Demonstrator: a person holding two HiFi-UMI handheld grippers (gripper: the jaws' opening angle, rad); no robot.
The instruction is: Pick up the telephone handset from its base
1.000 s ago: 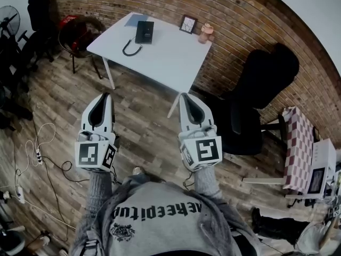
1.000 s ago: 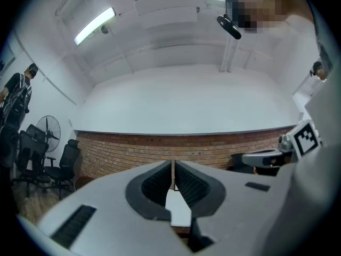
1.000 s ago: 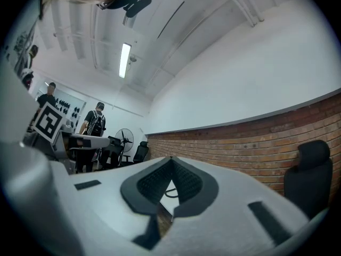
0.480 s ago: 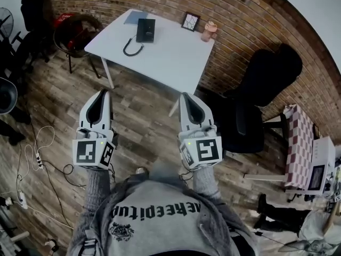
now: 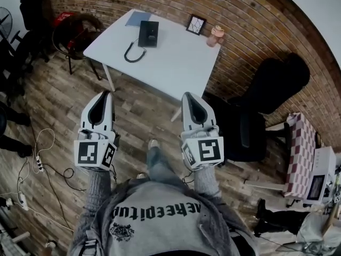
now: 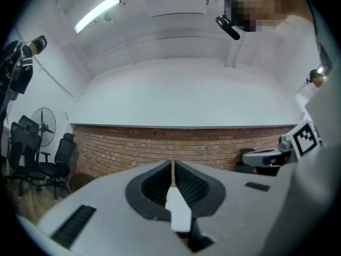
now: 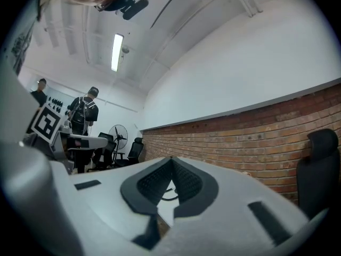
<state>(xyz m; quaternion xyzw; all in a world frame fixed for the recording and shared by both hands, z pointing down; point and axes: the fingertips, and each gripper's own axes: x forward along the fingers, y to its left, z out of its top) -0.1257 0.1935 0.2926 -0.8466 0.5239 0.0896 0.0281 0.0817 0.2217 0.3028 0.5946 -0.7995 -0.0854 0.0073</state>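
Note:
The black telephone (image 5: 148,33) lies on the far-left part of a white table (image 5: 176,57), handset on its base, with its dark cord (image 5: 132,51) looping toward the table's front edge. My left gripper (image 5: 105,94) and right gripper (image 5: 190,95) are held side by side over the wooden floor, well short of the table and pointing toward it. Both are shut with nothing between their jaws. The left gripper view shows the left gripper (image 6: 172,163) with pads together before a brick wall. In the right gripper view the right gripper (image 7: 171,159) is likewise closed.
A small picture frame (image 5: 196,24), a pink object (image 5: 216,36) and a blue sheet (image 5: 137,18) share the table. A black office chair (image 5: 266,100) stands right of it, a red-seated chair (image 5: 74,31) left. Cables (image 5: 37,153) trail on the floor at left.
The table and phone have drawn nearer and shifted slightly right in the head view. A leg now shows between the grippers. Both grippers stay shut and level.

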